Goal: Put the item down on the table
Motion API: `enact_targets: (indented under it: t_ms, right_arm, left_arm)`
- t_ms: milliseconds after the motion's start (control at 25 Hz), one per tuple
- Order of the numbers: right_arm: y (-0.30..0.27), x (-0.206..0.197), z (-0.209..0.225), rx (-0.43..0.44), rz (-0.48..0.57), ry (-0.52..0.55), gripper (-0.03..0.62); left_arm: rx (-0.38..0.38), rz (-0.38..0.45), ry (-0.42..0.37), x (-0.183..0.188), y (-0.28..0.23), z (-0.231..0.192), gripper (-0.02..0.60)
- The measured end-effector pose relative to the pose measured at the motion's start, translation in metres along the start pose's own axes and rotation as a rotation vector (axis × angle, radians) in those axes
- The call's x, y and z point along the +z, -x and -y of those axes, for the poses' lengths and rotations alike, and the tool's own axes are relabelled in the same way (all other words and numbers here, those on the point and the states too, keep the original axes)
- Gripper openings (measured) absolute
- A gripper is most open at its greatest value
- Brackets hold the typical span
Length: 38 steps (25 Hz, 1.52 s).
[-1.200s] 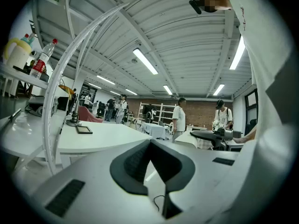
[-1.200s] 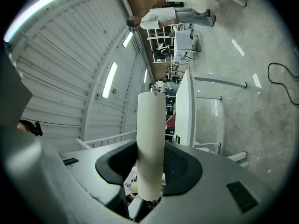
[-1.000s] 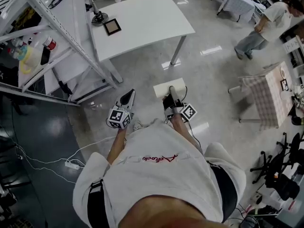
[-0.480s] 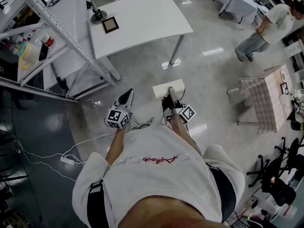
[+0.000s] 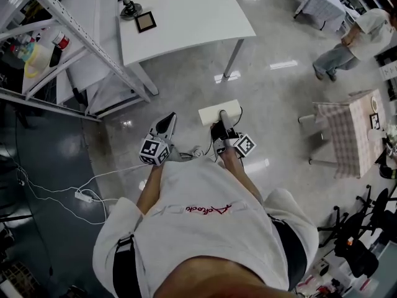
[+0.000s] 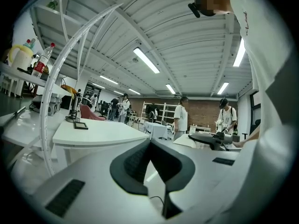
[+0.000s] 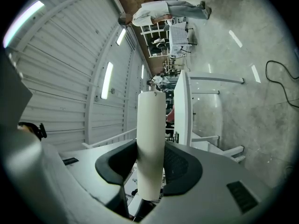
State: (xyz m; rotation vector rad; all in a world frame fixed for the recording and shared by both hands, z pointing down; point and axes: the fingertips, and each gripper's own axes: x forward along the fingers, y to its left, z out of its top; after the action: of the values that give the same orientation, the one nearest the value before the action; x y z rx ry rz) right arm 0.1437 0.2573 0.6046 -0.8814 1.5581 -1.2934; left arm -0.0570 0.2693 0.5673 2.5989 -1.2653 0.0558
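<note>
My right gripper (image 5: 222, 118) is shut on a flat white box (image 5: 218, 112), held out in front of the person's chest above the floor. In the right gripper view the white box (image 7: 150, 143) stands between both dark pads of the right gripper (image 7: 150, 169), which press on its sides. My left gripper (image 5: 165, 126) hangs beside it at the left; its jaws meet with nothing between them, as the left gripper (image 6: 149, 143) shows in its own view. The white table (image 5: 186, 17) stands ahead, well beyond both grippers, and the white table (image 6: 100, 133) shows at left.
On the table's far left corner lie a small dark frame (image 5: 146, 22) and a stand (image 5: 128, 8). A metal rack (image 5: 68, 48) with bottles stands at left. A cable and power strip (image 5: 82, 195) lie on the floor. A checked table (image 5: 353, 135) and a person (image 5: 350, 42) are at right.
The head view has drifted a little over the floor. Both grippers keep their pose and the right one still holds the white box. The person at far right has shifted.
</note>
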Motion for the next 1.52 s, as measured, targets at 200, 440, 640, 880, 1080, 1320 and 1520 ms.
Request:
enact_targets:
  t_ms: [200, 440, 640, 880, 1080, 1320, 1520]
  right_arm:
    - [0.003, 0.001, 0.002, 0.005, -0.015, -0.016, 0.178]
    - [-0.007, 0.008, 0.005, 0.018, -0.012, -0.016, 0.178]
    - [-0.020, 0.019, 0.008, 0.022, -0.016, -0.003, 0.178]
    - [-0.048, 0.023, 0.010, 0.030, -0.035, -0.002, 0.178]
    - [-0.075, 0.032, 0.015, 0.039, -0.033, -0.010, 0.178]
    - [-0.114, 0.039, 0.030, 0.023, -0.039, 0.000, 0.178]
    - [-0.151, 0.043, 0.037, 0.014, -0.045, 0.018, 0.178]
  left_arm:
    - [0.012, 0.002, 0.010, -0.002, -0.002, 0.005, 0.023]
    - [0.008, 0.001, 0.010, -0.007, -0.012, 0.001, 0.023]
    - [0.001, 0.011, 0.007, -0.002, -0.029, -0.001, 0.023]
    - [0.014, 0.021, 0.012, 0.005, -0.045, -0.021, 0.023]
    - [0.011, 0.030, 0.012, 0.009, -0.067, -0.038, 0.023]
    - [0.013, 0.045, 0.022, 0.017, -0.095, -0.071, 0.023]
    - [0.005, 0.045, 0.028, 0.026, -0.118, -0.101, 0.023]
